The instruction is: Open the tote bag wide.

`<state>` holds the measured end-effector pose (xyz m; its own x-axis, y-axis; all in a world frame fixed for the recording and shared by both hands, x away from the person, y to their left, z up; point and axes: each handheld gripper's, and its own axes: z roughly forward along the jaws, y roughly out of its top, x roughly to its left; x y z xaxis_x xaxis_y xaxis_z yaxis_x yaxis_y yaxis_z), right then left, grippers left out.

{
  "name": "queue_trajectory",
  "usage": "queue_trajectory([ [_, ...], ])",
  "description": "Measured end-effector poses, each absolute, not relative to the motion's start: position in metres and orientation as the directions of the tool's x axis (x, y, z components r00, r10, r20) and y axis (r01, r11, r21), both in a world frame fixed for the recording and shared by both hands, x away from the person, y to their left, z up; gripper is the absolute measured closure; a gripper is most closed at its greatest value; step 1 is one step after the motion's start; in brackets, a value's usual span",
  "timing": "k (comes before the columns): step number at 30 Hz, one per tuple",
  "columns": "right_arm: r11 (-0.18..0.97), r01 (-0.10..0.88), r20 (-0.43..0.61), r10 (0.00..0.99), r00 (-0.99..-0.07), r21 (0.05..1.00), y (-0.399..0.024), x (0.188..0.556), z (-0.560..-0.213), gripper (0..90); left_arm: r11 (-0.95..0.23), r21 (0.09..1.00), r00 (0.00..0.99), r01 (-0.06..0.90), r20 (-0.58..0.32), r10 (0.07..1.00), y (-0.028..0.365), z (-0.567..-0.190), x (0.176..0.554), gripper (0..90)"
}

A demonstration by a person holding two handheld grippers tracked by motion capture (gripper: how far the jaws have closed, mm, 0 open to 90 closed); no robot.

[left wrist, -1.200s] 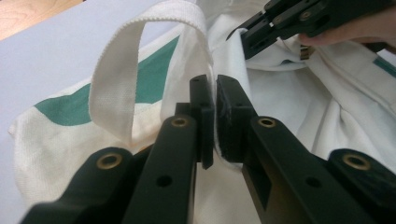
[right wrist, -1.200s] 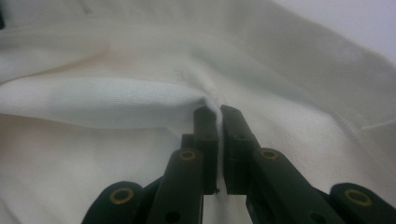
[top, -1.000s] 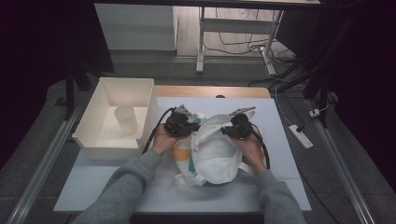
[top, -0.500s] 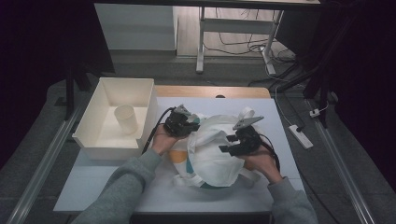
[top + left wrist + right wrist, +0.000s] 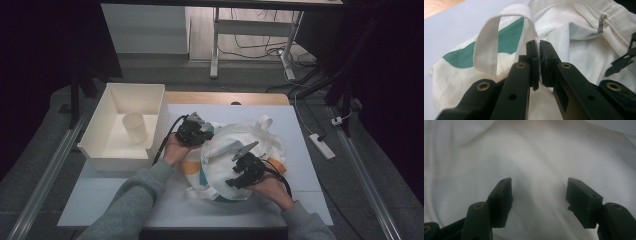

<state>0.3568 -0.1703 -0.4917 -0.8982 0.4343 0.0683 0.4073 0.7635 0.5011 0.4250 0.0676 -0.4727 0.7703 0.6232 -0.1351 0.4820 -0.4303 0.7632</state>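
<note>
**Now one gripper holds the bag and the other lets go**

Off to the left of the bag sits a white box (image 5: 100,145) with a small cup (image 5: 135,127) standing inside it. Both are apart from the bag and nobody touches them.

Next comes the left gripper (image 5: 194,132), at the bag's left edge. Its jaws are squeezed tight on the white cloth just beside a handle loop (image 5: 487,47). I think it pinches there to keep the bag from sliding while the other hand works.

The white bag (image 5: 235,160) lies in the middle of the table, puffed up and crumpled, with green and orange patches. A small metal zip pull (image 5: 601,23) hangs on its top side.

Over the bag's right half is the right gripper (image 5: 245,172). Its jaws have just been opening and now stand apart. Nothing is between them; soft white cloth lies just under them. It looks like it let go to find a new spot to grab.

Under the bag is a pale blue-grey table top (image 5: 125,200). Behind the bag a wooden strip (image 5: 225,97) shows at the far edge. Farther back the room is dark, with cables on the floor and a power strip (image 5: 322,146) to the right of the bag.
</note>
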Motion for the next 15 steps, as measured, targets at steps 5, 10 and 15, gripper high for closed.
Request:
queue_trajectory([
  [5,0.788,0.406,0.065,0.426,-0.902,0.463,-0.163,0.364,-0.502,49.9,-0.431,0.764,0.769,0.48,-0.129,0.627,0.067,-0.473,0.425,85.8],
  [10,0.814,0.376,0.077,0.384,-0.92,0.443,-0.162,0.36,-0.504,84.2,-0.426,0.767,0.76,0.479,-0.119,0.639,0.069,-0.473,0.425,86.3],
  [15,0.822,0.342,0.037,0.366,-0.93,0.456,-0.168,0.346,-0.491,87.6,-0.432,0.768,0.756,0.473,-0.102,0.647,0.068,-0.473,0.424,86.9],
])
